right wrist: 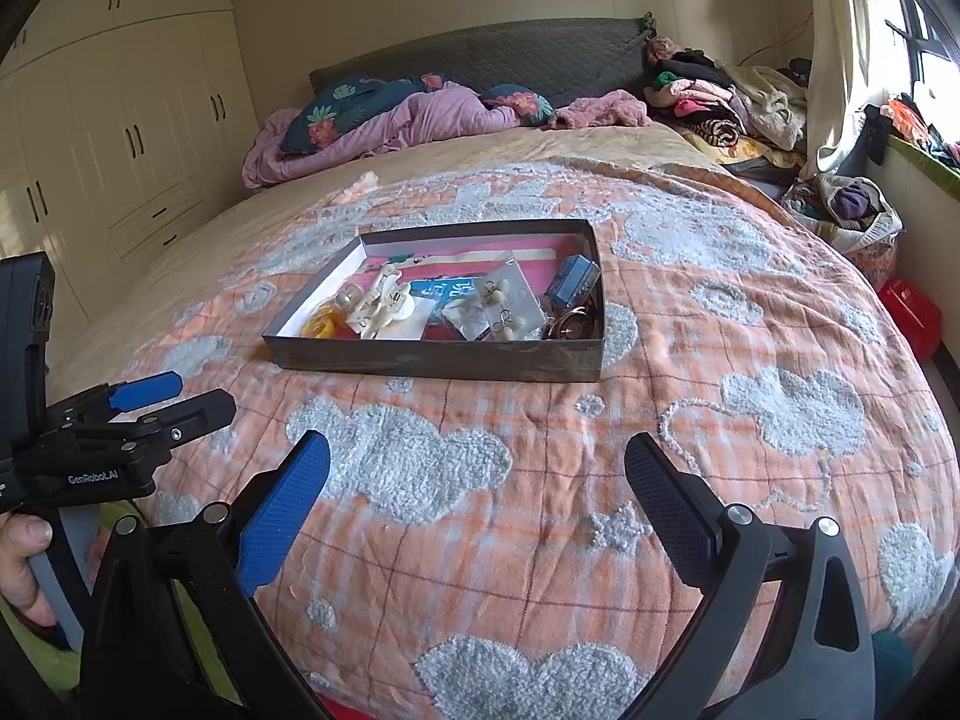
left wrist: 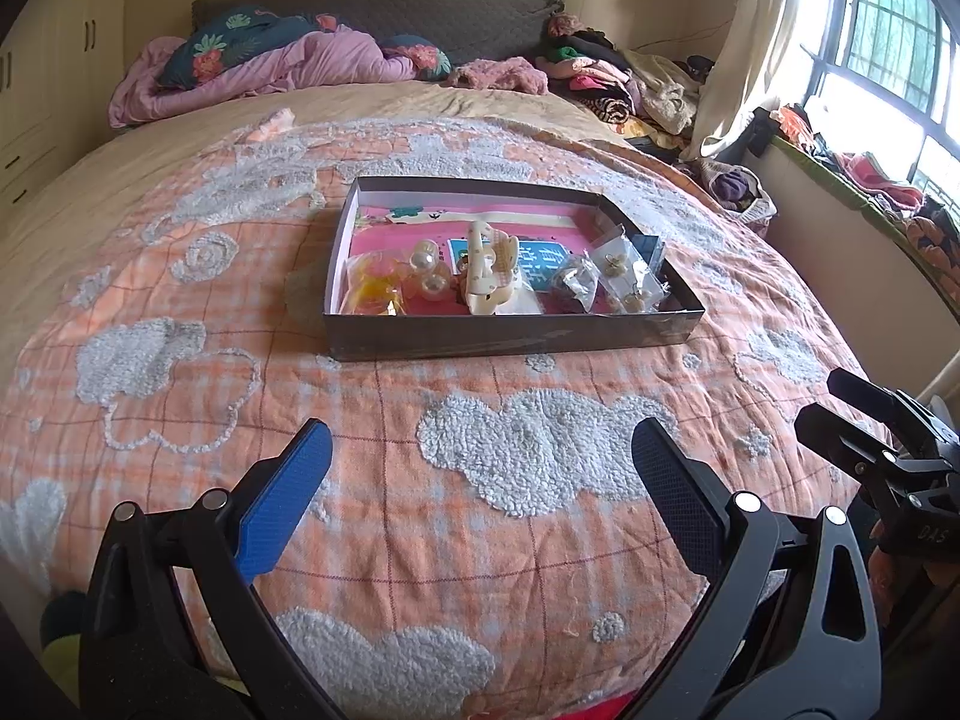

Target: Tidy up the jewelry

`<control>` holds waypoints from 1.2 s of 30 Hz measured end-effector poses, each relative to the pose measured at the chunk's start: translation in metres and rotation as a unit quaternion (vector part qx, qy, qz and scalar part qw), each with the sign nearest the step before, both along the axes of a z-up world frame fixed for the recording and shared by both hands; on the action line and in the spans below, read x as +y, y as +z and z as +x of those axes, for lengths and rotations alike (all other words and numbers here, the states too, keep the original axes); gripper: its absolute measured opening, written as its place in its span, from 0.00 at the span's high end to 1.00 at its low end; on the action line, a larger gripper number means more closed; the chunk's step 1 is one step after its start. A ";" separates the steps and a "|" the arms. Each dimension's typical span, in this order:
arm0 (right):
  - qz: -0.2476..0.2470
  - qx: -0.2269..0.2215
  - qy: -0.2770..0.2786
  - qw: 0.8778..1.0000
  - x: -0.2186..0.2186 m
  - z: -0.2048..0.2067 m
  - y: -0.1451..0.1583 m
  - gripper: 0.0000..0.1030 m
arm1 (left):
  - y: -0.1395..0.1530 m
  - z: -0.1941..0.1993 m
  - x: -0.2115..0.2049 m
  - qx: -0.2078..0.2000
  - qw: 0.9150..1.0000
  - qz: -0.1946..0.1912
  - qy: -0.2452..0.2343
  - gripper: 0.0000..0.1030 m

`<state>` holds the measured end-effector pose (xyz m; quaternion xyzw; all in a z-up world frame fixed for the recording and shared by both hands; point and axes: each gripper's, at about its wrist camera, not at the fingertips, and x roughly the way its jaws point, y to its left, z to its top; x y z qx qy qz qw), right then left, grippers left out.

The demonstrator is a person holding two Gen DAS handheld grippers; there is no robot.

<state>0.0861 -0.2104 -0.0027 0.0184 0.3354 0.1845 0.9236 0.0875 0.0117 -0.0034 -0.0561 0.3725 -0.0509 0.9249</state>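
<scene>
Both claws are spread wide with nothing in them: left gripper and right gripper hover over the orange cloud-pattern blanket, short of the shallow box. All the jewelry sits in there, cream hair claw and bagged earrings bunched at the near wall, probably for easy reach.

A dark tray lies on the orange quilt, holding a cream clip, bagged earrings and what may be rings by a blue box. The right gripper gapes, empty, over the quilt; the left gripper hovers nearby.
</scene>
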 end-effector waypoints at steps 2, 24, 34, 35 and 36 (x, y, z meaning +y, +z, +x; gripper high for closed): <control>0.000 0.000 0.000 1.000 0.000 0.000 0.000 0.05 | 0.000 0.000 0.000 0.000 1.000 0.000 0.001 0.09; -0.001 0.000 0.000 1.000 0.000 0.000 0.000 0.05 | 0.007 -0.002 0.004 -0.001 1.000 0.003 0.003 0.09; -0.001 -0.002 0.000 1.000 0.000 -0.001 0.001 0.05 | 0.009 -0.004 0.005 -0.003 1.000 0.004 0.004 0.09; -0.001 -0.002 0.000 1.000 0.000 -0.001 0.001 0.05 | 0.009 -0.004 0.005 -0.003 1.000 0.004 0.003 0.09; -0.001 -0.002 0.000 1.000 0.000 -0.001 0.001 0.05 | 0.007 -0.004 0.004 -0.004 1.000 0.005 0.004 0.09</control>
